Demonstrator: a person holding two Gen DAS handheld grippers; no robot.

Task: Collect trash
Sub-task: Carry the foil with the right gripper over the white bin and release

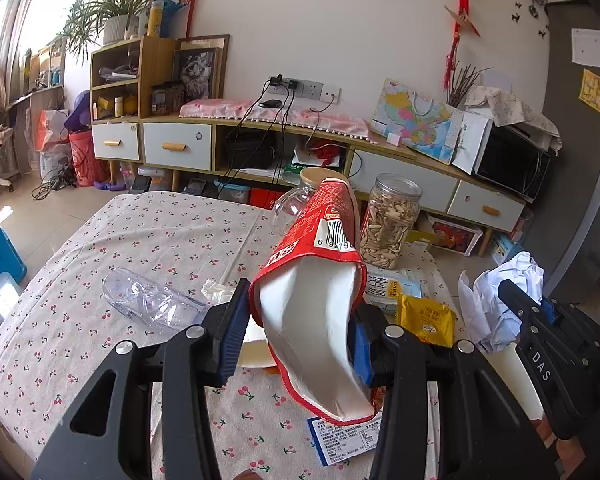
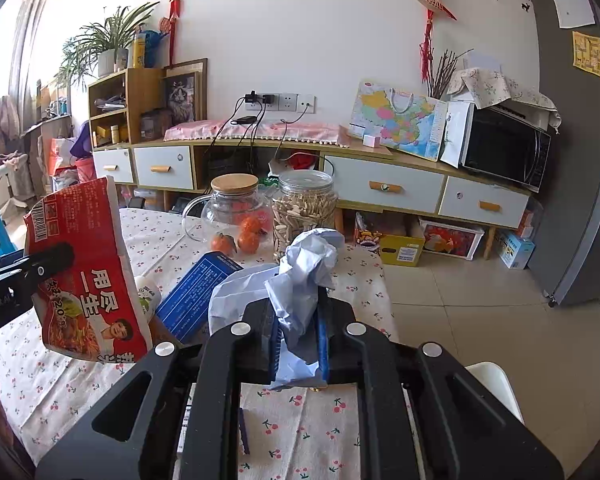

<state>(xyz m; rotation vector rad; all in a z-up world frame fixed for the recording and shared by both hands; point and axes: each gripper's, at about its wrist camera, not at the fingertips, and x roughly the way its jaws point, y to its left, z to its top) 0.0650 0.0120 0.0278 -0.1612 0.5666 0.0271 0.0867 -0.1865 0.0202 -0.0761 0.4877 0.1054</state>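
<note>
My left gripper [image 1: 300,320] is shut on a crushed red noodle cup [image 1: 320,280], held above the table with its white inside facing me. The same cup [image 2: 84,280] shows at the left of the right wrist view, pinched by the left gripper's black fingers [image 2: 40,268]. My right gripper [image 2: 298,332] is shut on a crumpled pale blue and white paper wad [image 2: 300,276]. That wad [image 1: 500,300] appears at the right edge of the left wrist view. On the cherry-print tablecloth [image 1: 140,240] lie a crushed clear plastic bottle [image 1: 148,300] and a yellow sachet [image 1: 426,318].
A glass jar of tangerines [image 2: 236,216] and a jar of seeds [image 2: 302,212] stand at the table's far edge. A blue box [image 2: 196,296] and a printed card [image 1: 344,440] lie on the cloth. Behind is a low cabinet [image 2: 380,184] with a microwave [image 2: 504,148].
</note>
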